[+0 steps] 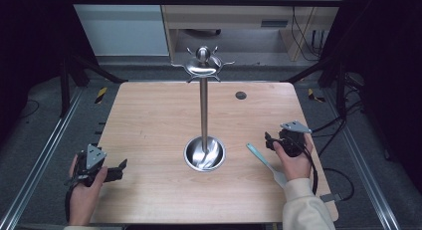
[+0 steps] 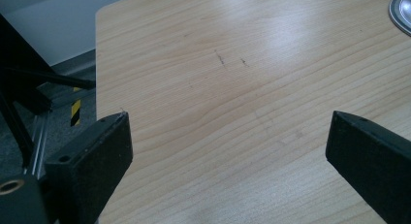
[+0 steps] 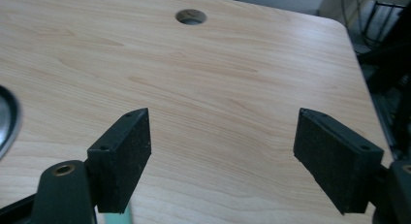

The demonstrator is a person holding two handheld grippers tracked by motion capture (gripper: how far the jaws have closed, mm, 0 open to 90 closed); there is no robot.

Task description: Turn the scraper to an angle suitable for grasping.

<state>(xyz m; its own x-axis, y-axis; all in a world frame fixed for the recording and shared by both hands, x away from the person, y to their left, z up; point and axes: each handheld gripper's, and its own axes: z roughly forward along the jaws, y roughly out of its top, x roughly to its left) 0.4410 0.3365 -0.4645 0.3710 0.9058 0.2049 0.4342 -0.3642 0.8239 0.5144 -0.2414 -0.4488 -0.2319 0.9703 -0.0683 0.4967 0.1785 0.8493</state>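
- The tabletop (image 1: 149, 140) is pale wood and takes up the middle of the high view; a small round hole (image 1: 241, 95) sits in its upper right part.
- A metal stand (image 1: 203, 105) rises at the centre of the frame, with a round dish-shaped base (image 1: 204, 154) and a crown of hooks (image 1: 203, 64) at the top.
- The left gripper (image 1: 119, 169) rests at the lower left of the high view, in the person's left hand (image 1: 84, 190). Its jaws stand wide apart over bare wood, nothing between them.
- The right gripper (image 1: 269, 142) is at the lower right, in the right hand (image 1: 293, 163). Its jaws are also spread wide, with only bare tabletop between them.
- A light blue-green spoon (image 1: 266, 163) lies flat on the tabletop at the lower right, between the stand's base and the right hand, just beside the right gripper and not gripped.
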